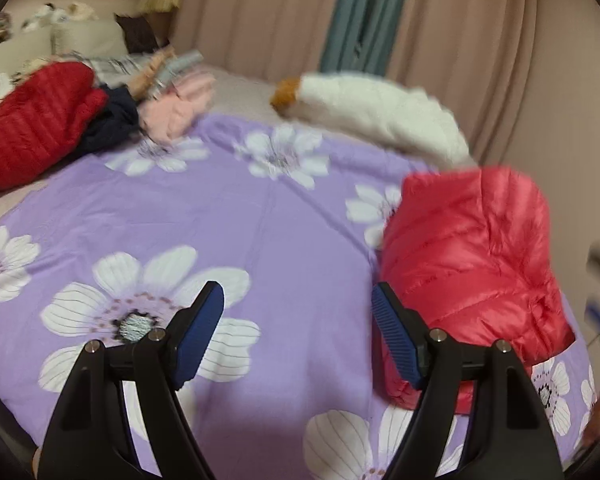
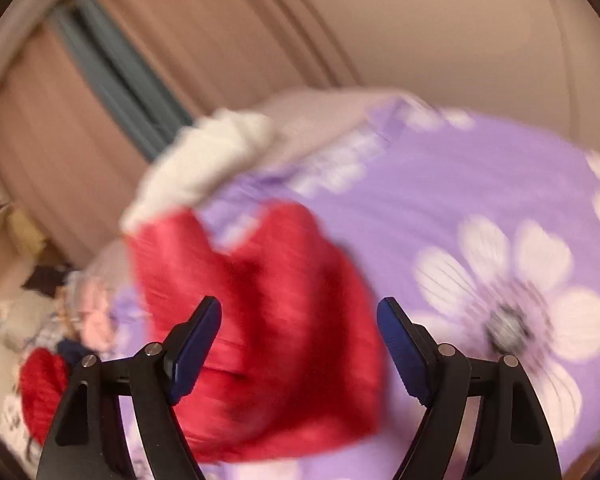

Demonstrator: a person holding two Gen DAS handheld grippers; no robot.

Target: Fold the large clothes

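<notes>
Both grippers, left (image 1: 298,334) and right (image 2: 299,350), gape wide and empty; folded red jacket (image 1: 468,272) sits aside, leaving bedspread (image 1: 220,208) free.

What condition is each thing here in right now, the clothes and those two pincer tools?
Left tool: open, holding nothing, above the bedspread.
Right tool: open, holding nothing, over the pink-red jacket.
Pink-red puffer jacket: folded into a compact bundle on the purple floral bedspread.
Dark red jacket: bunched on the far pile.
White garment: lying loose, unfolded.

Two red puffer jackets (image 1: 468,264) (image 1: 36,120), one white garment (image 1: 384,108)
</notes>
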